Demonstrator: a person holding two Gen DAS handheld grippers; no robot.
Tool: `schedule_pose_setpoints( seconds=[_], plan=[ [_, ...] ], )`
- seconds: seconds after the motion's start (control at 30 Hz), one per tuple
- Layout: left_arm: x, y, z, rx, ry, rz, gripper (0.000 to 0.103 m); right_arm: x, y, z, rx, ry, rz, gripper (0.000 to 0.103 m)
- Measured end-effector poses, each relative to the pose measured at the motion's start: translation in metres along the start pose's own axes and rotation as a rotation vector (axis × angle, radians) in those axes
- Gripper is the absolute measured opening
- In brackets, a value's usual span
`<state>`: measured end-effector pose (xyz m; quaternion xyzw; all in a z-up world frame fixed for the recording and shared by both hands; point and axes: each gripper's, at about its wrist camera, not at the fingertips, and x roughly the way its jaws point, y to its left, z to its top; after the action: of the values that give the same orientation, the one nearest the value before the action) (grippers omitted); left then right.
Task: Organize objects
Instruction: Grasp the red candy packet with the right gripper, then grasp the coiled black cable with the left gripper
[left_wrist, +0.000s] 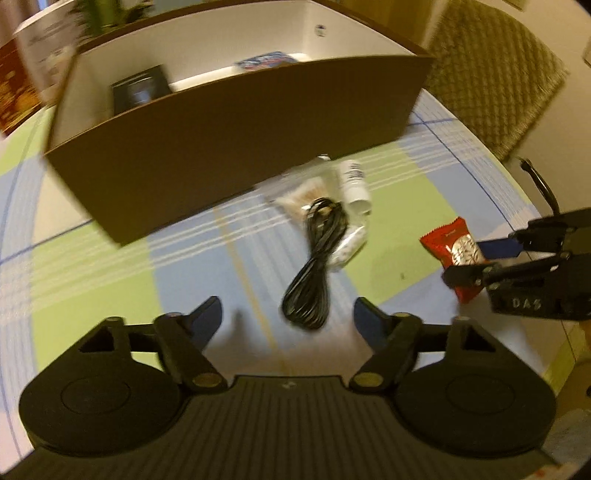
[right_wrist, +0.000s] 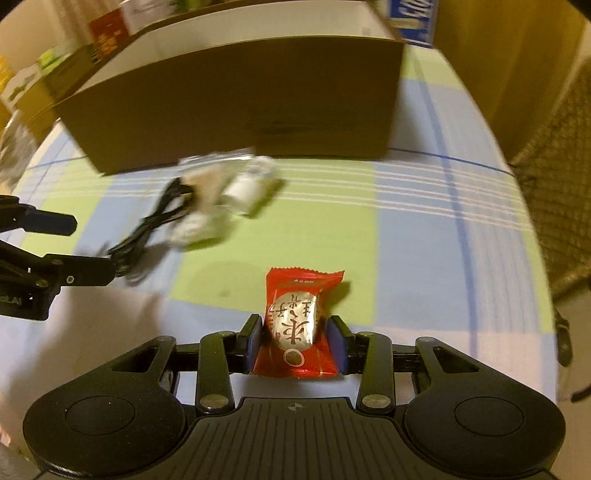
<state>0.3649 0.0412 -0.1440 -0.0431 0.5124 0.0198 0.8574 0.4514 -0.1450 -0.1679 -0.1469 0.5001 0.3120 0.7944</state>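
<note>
Ahead of both grippers stands the cardboard box (right_wrist: 236, 99) on the counter (right_wrist: 424, 229). Your left gripper (left_wrist: 288, 314) hangs spread over the black cable (left_wrist: 314, 258). Your right gripper (right_wrist: 297, 338) pinches the red snack packet (right_wrist: 295, 325); carrying it forward into the box looks next.

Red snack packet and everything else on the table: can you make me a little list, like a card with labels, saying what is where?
surface: checked tablecloth
red snack packet: clamped in the right tool
left tool: open, empty, facing the black cable
black cable: coiled, lying beside a white bottle on its side
clear bags: under the cable's far end
cardboard box: open top, behind the pile
in the box: a dark item, a blue packet
</note>
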Motion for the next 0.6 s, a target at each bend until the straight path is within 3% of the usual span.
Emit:
schedule_pose_setpoints(
  seconds=[0.13,0.27,0.43,0.5,0.6],
  plan=[
    [0.015,-0.007,0.010,0.055,0.013,-0.018,0.058,-0.005,-0.012,-0.002,0.034,-0.004,-0.020,0.036],
    [0.024,-0.012,0.016,0.090,0.022,-0.018,0.043,-0.006,-0.018,-0.004,0.053,-0.006,-0.023,0.036],
    [0.032,-0.015,0.018,0.104,0.032,-0.018,0.033,-0.009,-0.020,-0.006,0.062,-0.006,-0.027,0.036],
    [0.033,-0.016,0.017,0.099,0.036,-0.018,0.022,-0.008,-0.021,-0.006,0.061,-0.006,-0.028,0.036],
    [0.030,-0.014,0.013,0.087,0.042,-0.012,0.021,-0.009,-0.020,-0.006,0.054,-0.006,-0.026,0.036]
  ],
)
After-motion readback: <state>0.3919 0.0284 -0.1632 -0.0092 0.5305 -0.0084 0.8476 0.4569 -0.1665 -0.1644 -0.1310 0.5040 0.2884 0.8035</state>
